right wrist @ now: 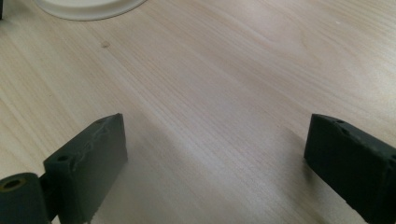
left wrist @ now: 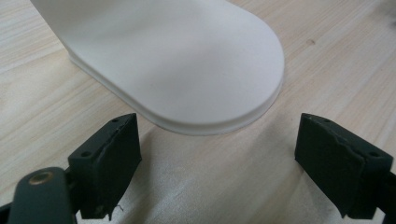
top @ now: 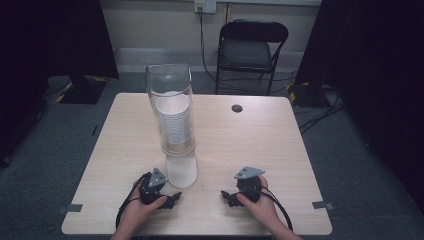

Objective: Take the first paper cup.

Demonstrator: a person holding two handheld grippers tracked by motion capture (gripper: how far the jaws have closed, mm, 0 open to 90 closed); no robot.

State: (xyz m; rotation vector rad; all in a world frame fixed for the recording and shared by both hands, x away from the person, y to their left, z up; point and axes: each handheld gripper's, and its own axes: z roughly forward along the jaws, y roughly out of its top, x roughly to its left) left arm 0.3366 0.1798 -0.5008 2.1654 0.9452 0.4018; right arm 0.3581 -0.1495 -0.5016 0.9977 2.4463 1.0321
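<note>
A clear plastic cup dispenser (top: 170, 100) stands on a white rounded base (top: 181, 171) near the table's middle, with a stack of white paper cups (top: 174, 122) inside its tube. My left gripper (top: 174, 200) rests on the table just left of and below the base, open and empty. Seen from the left gripper view, the base (left wrist: 187, 60) lies just beyond the gripper (left wrist: 217, 163). My right gripper (top: 225, 196) rests low right of the base, pointing left, open with nothing between its jaws. The right gripper view has the base's edge (right wrist: 88, 7) at the top left.
The light wooden table (top: 260, 145) has a dark round cable hole (top: 237, 108) at the back. A black folding chair (top: 252, 50) stands behind the table. Dark curtains hang at both sides. Tape tabs mark the table's front corners (top: 322, 205).
</note>
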